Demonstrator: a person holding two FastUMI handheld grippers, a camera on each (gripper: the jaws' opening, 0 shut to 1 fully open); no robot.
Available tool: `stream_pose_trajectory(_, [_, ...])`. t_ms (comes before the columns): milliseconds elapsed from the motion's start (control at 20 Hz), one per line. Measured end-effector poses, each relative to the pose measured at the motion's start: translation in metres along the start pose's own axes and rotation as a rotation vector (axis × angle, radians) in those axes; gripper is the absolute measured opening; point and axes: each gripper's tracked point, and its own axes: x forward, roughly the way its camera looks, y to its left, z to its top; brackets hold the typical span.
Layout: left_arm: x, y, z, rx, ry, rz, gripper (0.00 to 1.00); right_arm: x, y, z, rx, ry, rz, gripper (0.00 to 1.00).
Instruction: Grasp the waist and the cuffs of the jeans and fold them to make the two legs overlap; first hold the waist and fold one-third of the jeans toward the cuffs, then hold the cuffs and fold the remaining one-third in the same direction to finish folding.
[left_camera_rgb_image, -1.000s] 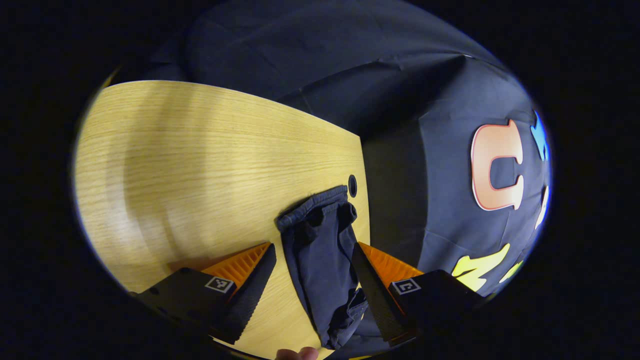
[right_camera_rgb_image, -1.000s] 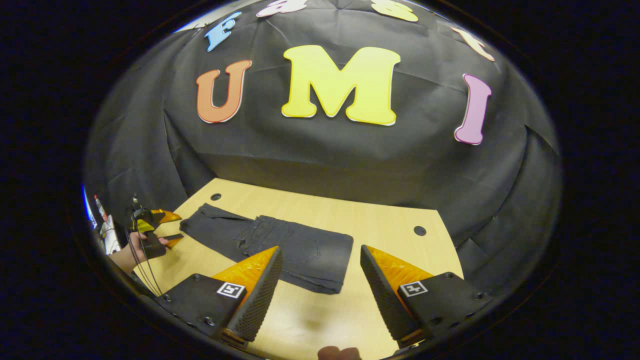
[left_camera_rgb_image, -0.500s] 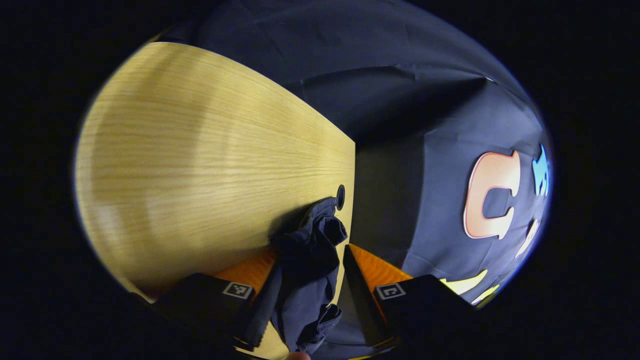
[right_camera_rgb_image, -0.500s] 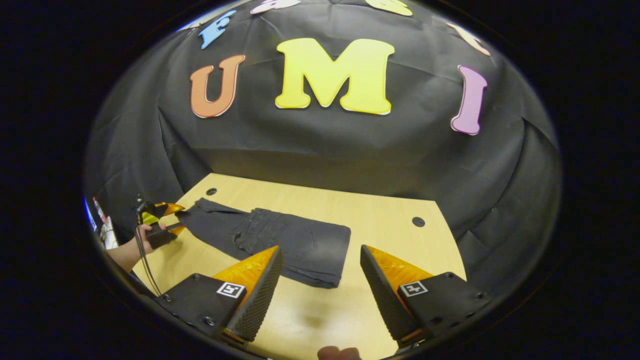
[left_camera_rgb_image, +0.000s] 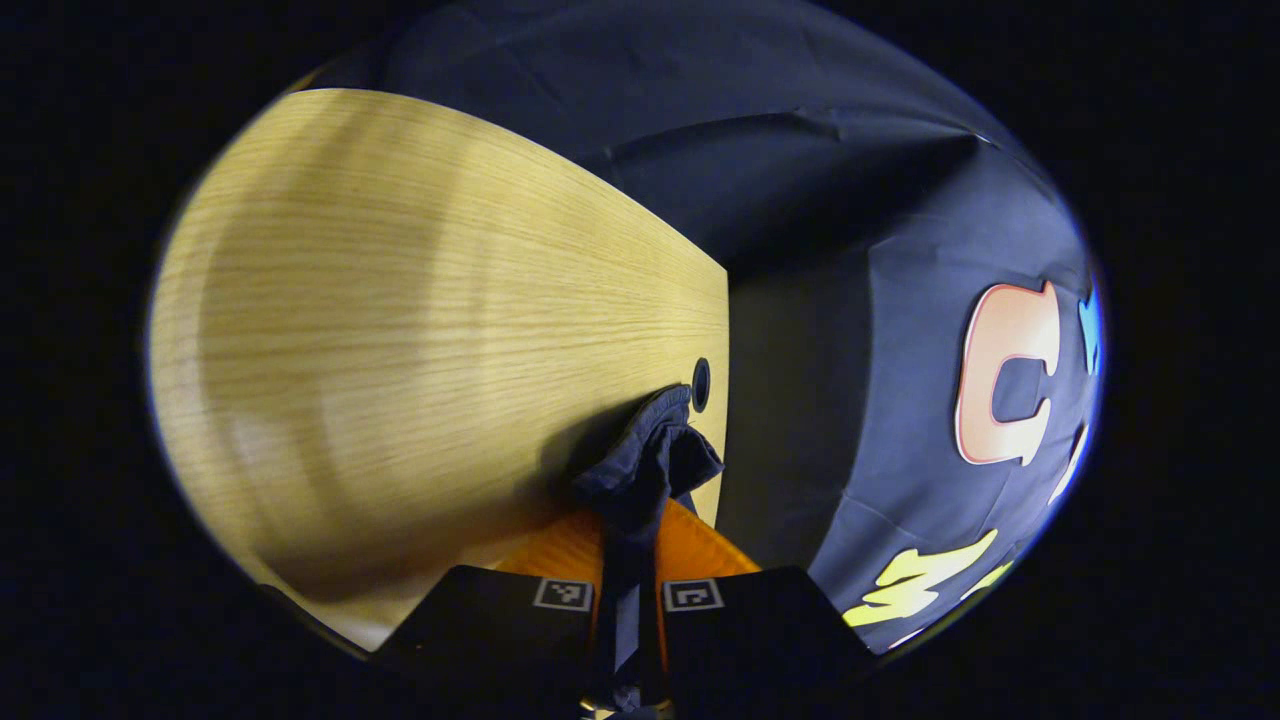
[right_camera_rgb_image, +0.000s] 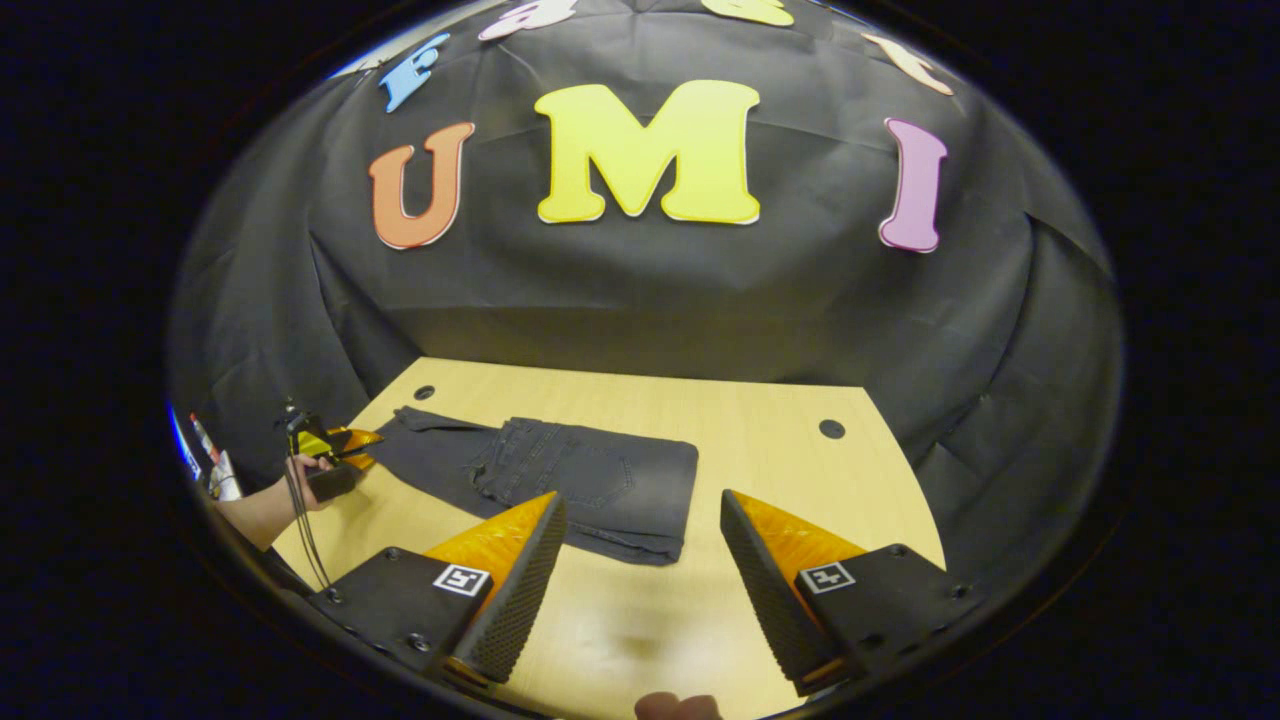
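Observation:
Dark jeans (right_camera_rgb_image: 560, 480) lie on the wooden table (right_camera_rgb_image: 760, 450) in the right gripper view, with the waist part doubled over the legs and the cuffs pointing left. My left gripper (left_camera_rgb_image: 630, 560) is shut on the cuffs (left_camera_rgb_image: 650, 460), and the cloth bunches up between its fingers near a table hole (left_camera_rgb_image: 701, 384). Farther off in the right gripper view, that left gripper (right_camera_rgb_image: 345, 450) sits at the cuff end, held by a hand (right_camera_rgb_image: 300, 480). My right gripper (right_camera_rgb_image: 640, 570) stands open above the table, in front of the folded edge, holding nothing.
The table has round holes at its far corners (right_camera_rgb_image: 831, 429) (right_camera_rgb_image: 424, 392). Black booth cloth (right_camera_rgb_image: 650, 300) hangs close behind the table's far edge. Bare wood (left_camera_rgb_image: 400, 330) stretches left of the cuffs in the left gripper view.
My left gripper has gone from open around the cuffs to shut on them, bunching the cloth. The right gripper has stayed open and shifted only slightly.

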Motion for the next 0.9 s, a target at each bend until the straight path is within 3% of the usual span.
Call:
stream_pose_trajectory(100, [-0.013,-0.027,-0.006,0.024,-0.023,-0.034,0.07,-0.009,-0.006,-0.001,0.024,-0.016,-0.005,0.94])
stream_pose_trajectory(200, [-0.03,-0.065,-0.019,0.105,-0.049,-0.077,0.06,-0.021,-0.018,-0.002,0.054,-0.039,-0.013,0.96])
stream_pose_trajectory(250, [-0.038,-0.086,-0.031,0.161,-0.058,-0.101,0.06,-0.027,-0.023,-0.002,0.065,-0.049,-0.019,0.93])
stream_pose_trajectory(550, [-0.08,-0.195,-0.155,0.486,-0.036,-0.214,0.06,-0.066,-0.059,-0.006,0.137,-0.115,-0.061,0.94])
stream_pose_trajectory(700, [-0.082,-0.201,-0.219,0.626,-0.001,-0.224,0.06,-0.087,-0.086,-0.01,0.17,-0.14,-0.109,0.93])
stream_pose_trajectory(750, [-0.077,-0.2,-0.24,0.657,0.018,-0.224,0.05,-0.094,-0.098,-0.016,0.18,-0.145,-0.13,0.99])
stream_pose_trajectory(800, [-0.071,-0.197,-0.262,0.687,0.041,-0.221,0.05,-0.101,-0.109,-0.02,0.193,-0.147,-0.151,0.93])
stream_pose_trajectory(900, [-0.055,-0.181,-0.296,0.758,0.083,-0.203,0.06,-0.111,-0.128,-0.03,0.218,-0.142,-0.187,0.93])
